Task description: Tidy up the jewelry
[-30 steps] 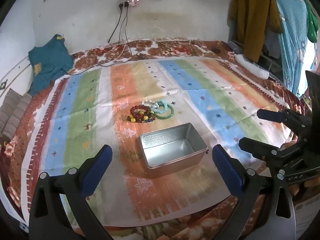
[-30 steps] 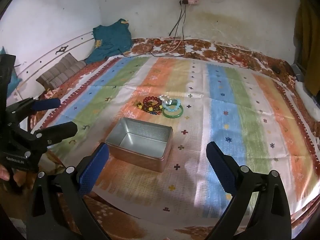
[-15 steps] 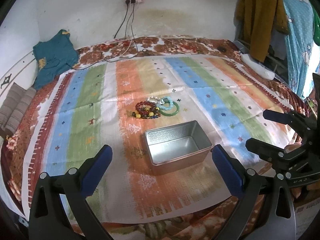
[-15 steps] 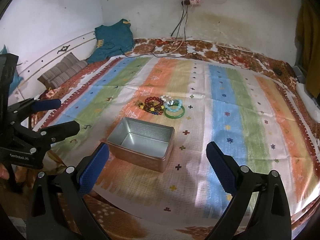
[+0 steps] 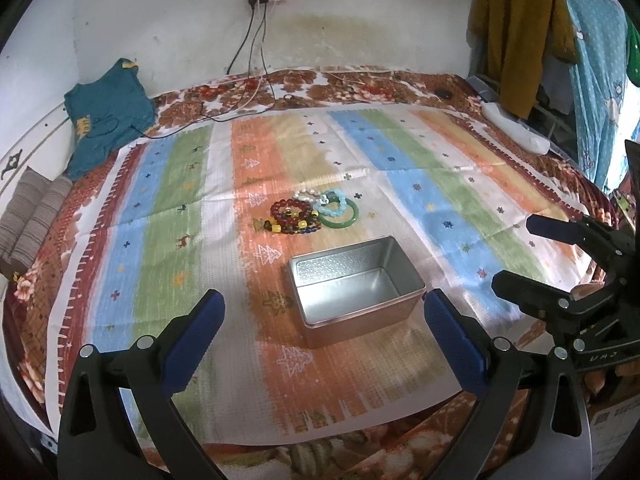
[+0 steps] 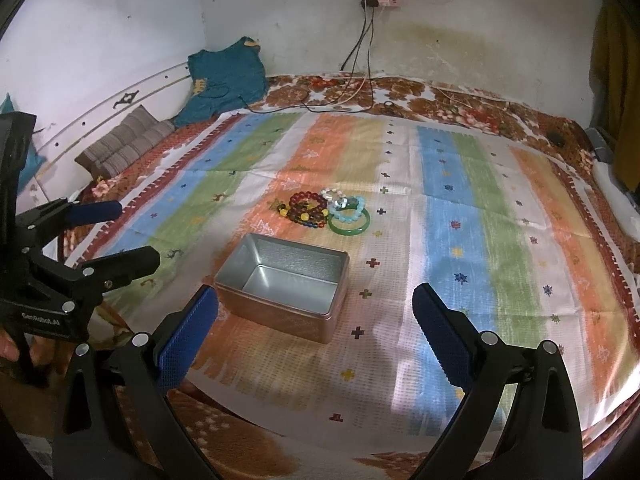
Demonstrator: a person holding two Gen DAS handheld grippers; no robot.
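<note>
Setup: a striped cloth (image 5: 168, 216) is spread over a bed. An open metal tin (image 5: 354, 290) sits near the front edge of the cloth and is empty. The jewelry is all outside it, in one small cluster on the cloth just beyond the tin's far side: dark red bead bracelets (image 5: 294, 216), a pale blue bead bracelet (image 5: 334, 204), a green bangle (image 5: 342, 220) and a white bead strand (image 5: 306, 196). The pieces overlap and touch each other.

Left gripper (image 5: 322, 336): jaws spread wide, nothing between them, hanging above the front of the cloth with the tin roughly centred ahead. Right gripper (image 6: 316, 330): jaws likewise wide and empty, at similar height, short of the tin.

Step in hand (judgement): first reach to the cluster; nothing is sorted yet.

Notes for doing it well:
- Take the green bangle first. It lies at the edge of the pile on the right-hand side and is rigid, so a pinch across its rim should hold.
- Bead strands are tangled together; grip one strand only and lift slowly, or neighbours may come up too.
- Pass over the tin on approach, clear of its rim.
- Release low inside the tin, so beads do not bounce out.
</note>
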